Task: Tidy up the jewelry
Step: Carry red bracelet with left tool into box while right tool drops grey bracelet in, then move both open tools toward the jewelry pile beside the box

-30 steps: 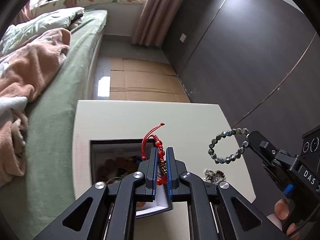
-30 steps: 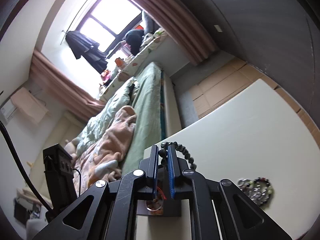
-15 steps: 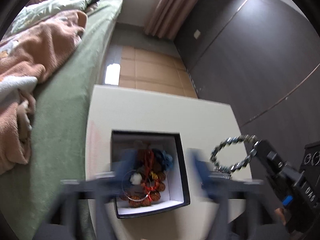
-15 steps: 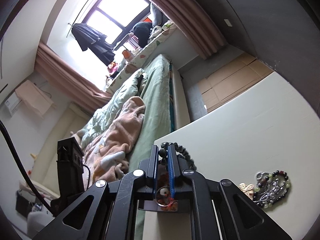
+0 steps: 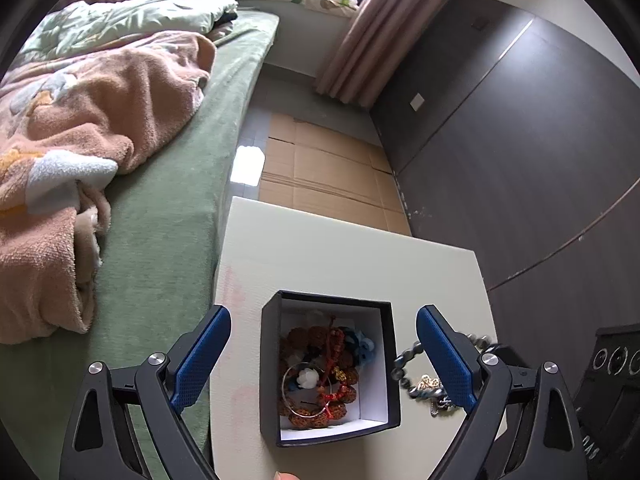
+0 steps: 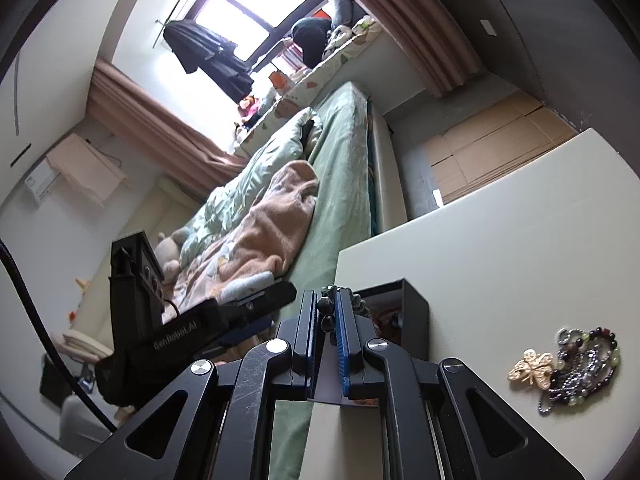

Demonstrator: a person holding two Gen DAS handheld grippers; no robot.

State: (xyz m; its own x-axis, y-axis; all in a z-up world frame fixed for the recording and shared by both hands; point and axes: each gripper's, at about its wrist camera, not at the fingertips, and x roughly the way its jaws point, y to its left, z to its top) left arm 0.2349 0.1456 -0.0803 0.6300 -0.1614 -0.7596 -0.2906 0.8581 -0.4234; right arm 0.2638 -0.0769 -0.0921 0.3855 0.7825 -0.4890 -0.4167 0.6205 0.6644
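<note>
- Left gripper point(image 5: 323, 354) spread wide above the jewelry box point(image 5: 394, 364), empty; box near the desk's point(image 5: 320, 248) near-left edge.
- Right gripper point(image 6: 329, 322) clamps the dark bead bracelet point(image 6: 325, 307) beside the box.
- Step: depositing. Next, I judge: carry bracelet over the opening, release.

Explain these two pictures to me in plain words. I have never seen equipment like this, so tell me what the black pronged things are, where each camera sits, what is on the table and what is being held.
No robot here: a person carries a hand-held claw in each hand, and a wide-angle camera on each looks out along its two fingers.

The left wrist view looks down on a cream table beside a bed. The left claw is wide open and empty, straddling a dark box with a white inside that holds red and brown beaded jewelry.

The right wrist view is tilted, from the other hand. The right claw is shut on a dark bead bracelet, close to the box. On the table lies a loose pile of jewelry, including a pale butterfly-shaped piece.
</note>
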